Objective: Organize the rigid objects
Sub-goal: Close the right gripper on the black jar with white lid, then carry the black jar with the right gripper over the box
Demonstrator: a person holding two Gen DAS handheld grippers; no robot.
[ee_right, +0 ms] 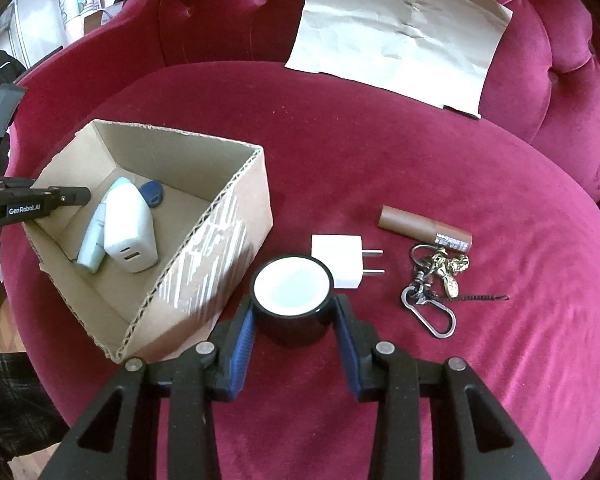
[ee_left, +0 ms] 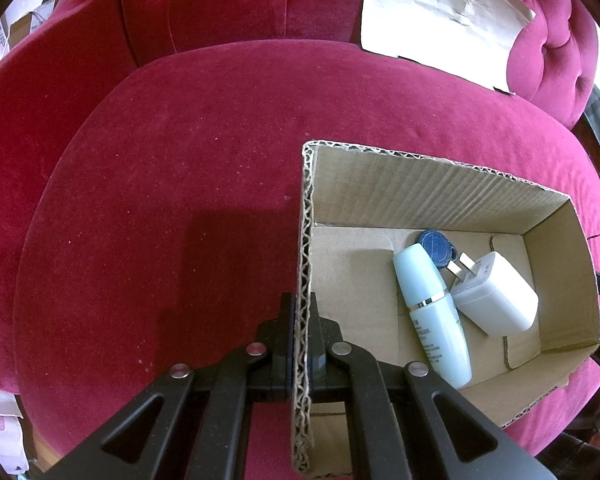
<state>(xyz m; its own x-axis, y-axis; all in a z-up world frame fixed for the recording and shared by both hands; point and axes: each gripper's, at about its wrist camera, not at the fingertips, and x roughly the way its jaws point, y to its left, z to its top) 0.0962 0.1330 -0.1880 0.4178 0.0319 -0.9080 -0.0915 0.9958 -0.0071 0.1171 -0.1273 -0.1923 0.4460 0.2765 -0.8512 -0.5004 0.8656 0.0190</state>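
Right gripper point(ee_right: 293, 312) snug around black jar point(ee_right: 292, 300).

In the left wrist view the cardboard box point(ee_left: 440, 200) runs off the near edge, and the pale blue bottle point(ee_left: 432, 312) covers part of the blue key fob point(ee_left: 436, 246). In the right wrist view the white charger point(ee_right: 130, 224) hides most of that bottle. Print on the brown tube point(ee_right: 424, 226) is too small to read.

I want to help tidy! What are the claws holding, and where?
Left claw pinches the cardboard box's wall edge. Right claw grips the black jar by its sides.
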